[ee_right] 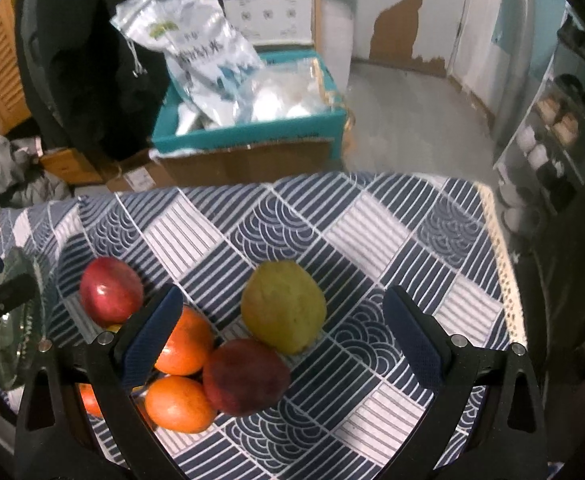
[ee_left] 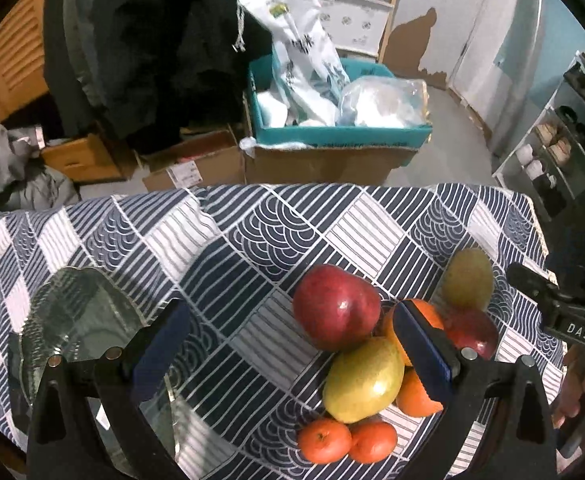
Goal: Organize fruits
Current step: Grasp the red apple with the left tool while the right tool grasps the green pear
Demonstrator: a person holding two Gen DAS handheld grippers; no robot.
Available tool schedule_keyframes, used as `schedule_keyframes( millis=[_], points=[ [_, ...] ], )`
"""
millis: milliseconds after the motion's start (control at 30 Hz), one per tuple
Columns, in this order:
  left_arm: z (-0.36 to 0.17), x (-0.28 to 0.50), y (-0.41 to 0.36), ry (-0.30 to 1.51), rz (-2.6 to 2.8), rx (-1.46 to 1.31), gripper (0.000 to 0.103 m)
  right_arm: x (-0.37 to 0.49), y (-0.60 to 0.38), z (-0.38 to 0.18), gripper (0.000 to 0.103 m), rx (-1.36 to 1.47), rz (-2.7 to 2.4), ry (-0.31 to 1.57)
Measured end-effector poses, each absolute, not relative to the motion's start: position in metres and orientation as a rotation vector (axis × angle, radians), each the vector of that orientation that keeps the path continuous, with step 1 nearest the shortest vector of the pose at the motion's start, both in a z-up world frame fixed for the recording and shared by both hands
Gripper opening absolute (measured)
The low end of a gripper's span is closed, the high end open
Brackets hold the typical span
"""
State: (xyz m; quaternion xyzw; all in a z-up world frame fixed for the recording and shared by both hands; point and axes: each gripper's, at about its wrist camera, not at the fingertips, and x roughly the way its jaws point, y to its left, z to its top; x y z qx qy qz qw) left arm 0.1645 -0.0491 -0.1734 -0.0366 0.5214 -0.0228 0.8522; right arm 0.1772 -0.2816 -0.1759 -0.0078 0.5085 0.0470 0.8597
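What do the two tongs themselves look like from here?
Both the left tongs and the right tongs have black frames, round silver studs and two fingers faced with dark blue textured pads. The right one's body carries white "DAS" lettering.

I had dim, cool indoor light in both wrist views, with black fisheye corners and strongly bent edges. The tablecloth (ee_left: 252,248) showed soft shadows cast toward the near left, darkest under the fruit pile. Small glare spots sat on the red apple (ee_left: 334,306) and on the glass plate (ee_left: 80,320). The right wrist view was softer, its far boxes and shelves smeared, while the left one looked somewhat sharper.
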Motion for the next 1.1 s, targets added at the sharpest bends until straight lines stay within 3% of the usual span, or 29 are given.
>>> schedule_keyframes(
  millis=[533,600,767,967,1100],
  points=[
    [-0.225,0.196,-0.069,1.205,-0.081,-0.077,0.102,0.204,-0.286,-0.240,0.098,-0.012,0.117,1.222],
    [-0.230,0.198,-0.070,1.220,-0.086,-0.087,0.098,0.205,-0.287,-0.244,0.097,-0.009,0.113,1.231],
    [-0.239,0.201,-0.073,1.236,-0.116,-0.109,0.097,0.205,-0.290,-0.252,0.091,0.000,0.119,1.254],
    [-0.249,0.204,-0.080,1.277,-0.164,-0.136,0.085,0.207,-0.285,-0.263,0.089,-0.009,0.127,1.272],
    [-0.257,0.206,-0.081,1.296,-0.171,-0.137,0.080,0.209,-0.283,-0.265,0.082,0.001,0.144,1.278]
  ],
)
